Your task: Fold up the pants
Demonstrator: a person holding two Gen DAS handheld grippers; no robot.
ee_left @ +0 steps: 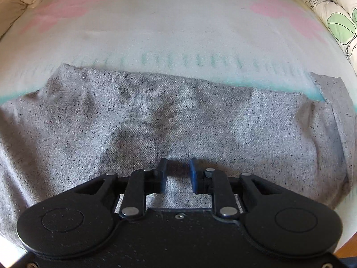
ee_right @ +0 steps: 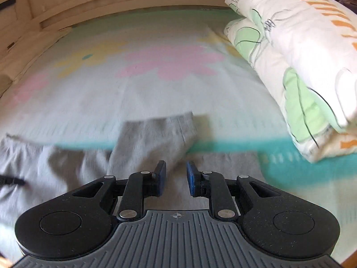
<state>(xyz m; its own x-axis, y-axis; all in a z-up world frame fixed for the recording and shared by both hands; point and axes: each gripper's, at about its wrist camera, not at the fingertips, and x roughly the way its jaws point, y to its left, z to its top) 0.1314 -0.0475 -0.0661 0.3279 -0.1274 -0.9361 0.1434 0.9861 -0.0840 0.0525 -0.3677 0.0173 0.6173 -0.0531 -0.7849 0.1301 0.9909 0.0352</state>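
- Speckled grey knit pants [ee_left: 169, 120]: soft, limp, light; lie on the pastel flowered bed sheet [ee_left: 178, 33].
- Left claw [ee_left: 178, 174], right claw [ee_right: 176, 177]: narrowly parted, empty, over the pants.
- Best hold: pants' far edge.

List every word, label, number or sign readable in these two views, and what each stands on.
None: no readable text in either view.
Grey speckled fabric pants: no label showing.
White folded quilt with green and orange print: pattern only, no letters.
Pastel flowered bedsheet: pattern only.
Right tool: a small crosshair mark on its ribbed grey body, no lettering.
Left tool: no marking.
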